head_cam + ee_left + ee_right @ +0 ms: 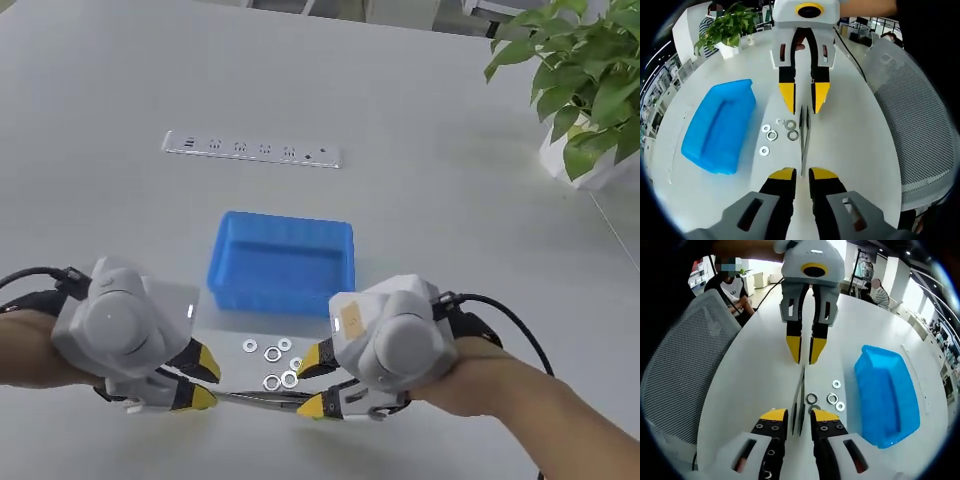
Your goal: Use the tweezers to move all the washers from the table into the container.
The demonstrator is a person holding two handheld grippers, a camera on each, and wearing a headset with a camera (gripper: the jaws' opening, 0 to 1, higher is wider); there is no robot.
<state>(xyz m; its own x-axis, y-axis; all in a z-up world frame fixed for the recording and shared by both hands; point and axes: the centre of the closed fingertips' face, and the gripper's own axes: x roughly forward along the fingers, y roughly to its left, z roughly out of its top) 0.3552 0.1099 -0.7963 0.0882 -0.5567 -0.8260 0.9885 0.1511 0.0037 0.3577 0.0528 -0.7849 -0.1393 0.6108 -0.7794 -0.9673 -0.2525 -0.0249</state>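
1. Because the tweezers (255,398) lie flat on the table (420,180), a gripper meets them at each end: the left gripper (207,380) at 9 o'clock, the right gripper (316,381) at 3 o'clock.
2. The right fingers are spread a little around the split end. The left fingers sit close by the joined end (pinching or not, I cannot tell).
3. The washers (272,365) lie loose just beside the tweezers at 12 o'clock, with the blue container (282,262) beyond them.
4. A power strip (252,150) and a plant (580,80) at 2 o'clock are well apart, so I think the way is open.
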